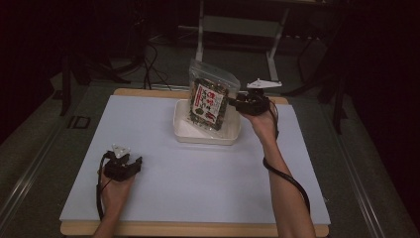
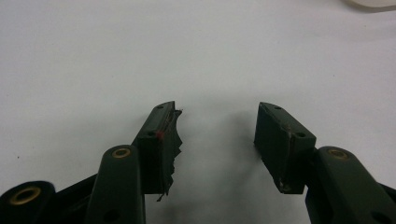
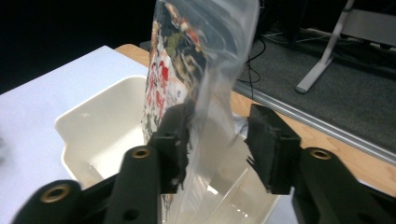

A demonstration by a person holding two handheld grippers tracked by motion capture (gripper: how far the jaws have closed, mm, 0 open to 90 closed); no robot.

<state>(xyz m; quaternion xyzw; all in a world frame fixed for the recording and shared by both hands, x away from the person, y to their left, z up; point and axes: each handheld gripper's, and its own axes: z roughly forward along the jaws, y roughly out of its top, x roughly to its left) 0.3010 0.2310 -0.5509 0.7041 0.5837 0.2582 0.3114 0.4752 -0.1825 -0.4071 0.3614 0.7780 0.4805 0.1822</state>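
A clear zip bag [image 1: 210,96] with a red, white and dark printed label stands upright in a white plastic tray [image 1: 185,131] at the back middle of the white tabletop. My right gripper [image 1: 233,102] reaches the bag's right edge from the right. In the right gripper view the bag [image 3: 196,56] hangs between the jaws over the tray [image 3: 98,116]. The right gripper [image 3: 217,121] is open: the left pad is beside the film and the right pad is well apart from it. My left gripper [image 1: 137,161] rests on the table at front left. It [image 2: 217,109] is open with nothing between its jaws.
The white board [image 1: 198,178] lies on a wooden table whose edge [image 1: 148,92] shows at the back. Behind it on the dark floor stand a metal frame leg [image 1: 273,59] and cables [image 1: 148,64]. A cable trails down the right forearm [image 1: 289,181].
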